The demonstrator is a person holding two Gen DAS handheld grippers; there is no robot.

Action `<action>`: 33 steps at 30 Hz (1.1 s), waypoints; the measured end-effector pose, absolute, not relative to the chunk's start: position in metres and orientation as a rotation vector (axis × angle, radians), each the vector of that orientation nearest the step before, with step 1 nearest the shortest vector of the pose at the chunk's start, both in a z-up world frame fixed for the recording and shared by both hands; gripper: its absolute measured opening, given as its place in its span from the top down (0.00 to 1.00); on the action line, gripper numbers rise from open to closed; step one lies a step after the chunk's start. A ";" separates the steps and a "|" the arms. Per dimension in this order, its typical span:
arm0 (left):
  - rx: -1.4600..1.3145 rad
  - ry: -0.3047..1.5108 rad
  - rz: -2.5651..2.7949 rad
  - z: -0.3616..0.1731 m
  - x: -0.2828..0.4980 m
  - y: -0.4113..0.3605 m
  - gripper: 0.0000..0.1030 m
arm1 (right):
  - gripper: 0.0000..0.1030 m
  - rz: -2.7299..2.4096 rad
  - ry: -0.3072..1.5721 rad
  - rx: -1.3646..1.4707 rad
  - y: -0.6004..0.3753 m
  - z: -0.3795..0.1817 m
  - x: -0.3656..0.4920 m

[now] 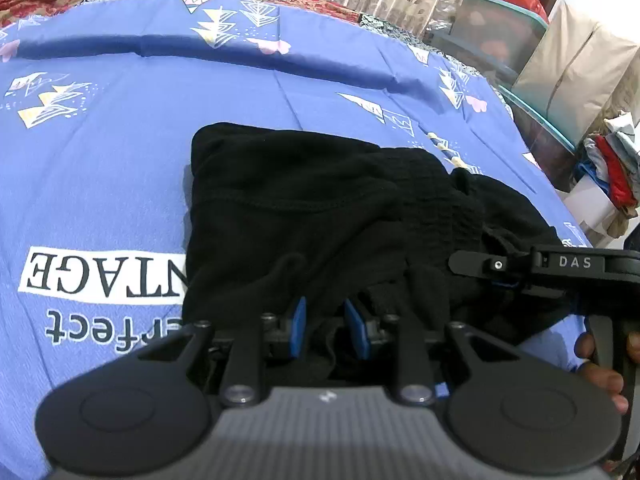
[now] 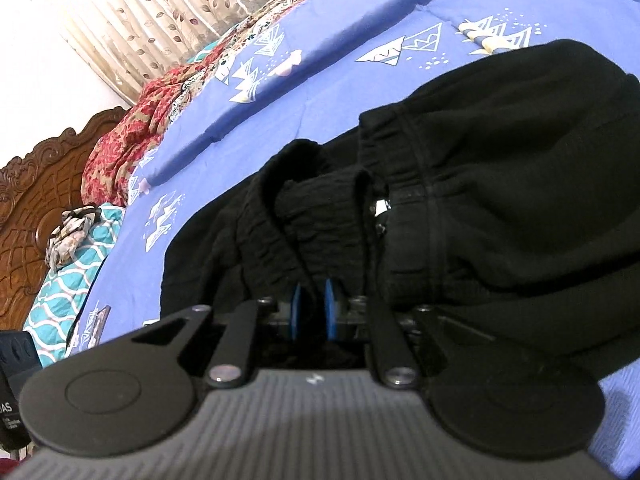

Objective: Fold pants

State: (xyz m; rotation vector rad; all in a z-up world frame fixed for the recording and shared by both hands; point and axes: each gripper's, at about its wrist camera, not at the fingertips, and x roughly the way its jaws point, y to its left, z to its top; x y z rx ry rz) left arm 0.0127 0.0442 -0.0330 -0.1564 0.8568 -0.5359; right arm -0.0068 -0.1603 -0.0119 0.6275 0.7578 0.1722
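Note:
Black pants [image 1: 288, 208] lie folded in a thick bundle on a blue printed bedsheet [image 1: 120, 140]. My left gripper [image 1: 326, 320] is at the bundle's near edge, its blue pads [image 1: 298, 326] pinching a fold of black cloth. To the right, a hand [image 1: 600, 376] holds the right gripper's black body [image 1: 576, 264], whose tip reaches into the same bundle. In the right wrist view the pants [image 2: 500, 160] show their gathered elastic waistband [image 2: 320, 216]. My right gripper [image 2: 314, 306] has its blue pads [image 2: 330, 308] close together on cloth just below that waistband.
Stacked clear storage boxes [image 1: 500, 32] and a heap of clothes [image 1: 612, 168] stand beyond the bed's right edge. A carved wooden headboard [image 2: 36, 208], a red patterned blanket [image 2: 132, 136] and a teal pillow [image 2: 76, 280] sit at the bed's far end. Curtains [image 2: 140, 8] hang behind.

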 end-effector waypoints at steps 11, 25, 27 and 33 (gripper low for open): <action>-0.161 0.856 -0.538 -0.033 0.011 0.047 0.76 | 0.86 0.170 0.756 0.629 -0.159 -0.012 -0.008; -0.162 0.856 -0.539 -0.034 0.012 0.047 0.76 | 0.86 0.168 0.754 0.631 -0.158 -0.012 -0.009; -0.162 0.856 -0.539 -0.034 0.012 0.047 0.76 | 0.86 0.168 0.754 0.631 -0.158 -0.012 -0.009; -0.163 0.856 -0.539 -0.034 0.012 0.047 0.76 | 0.86 0.168 0.754 0.631 -0.158 -0.012 -0.008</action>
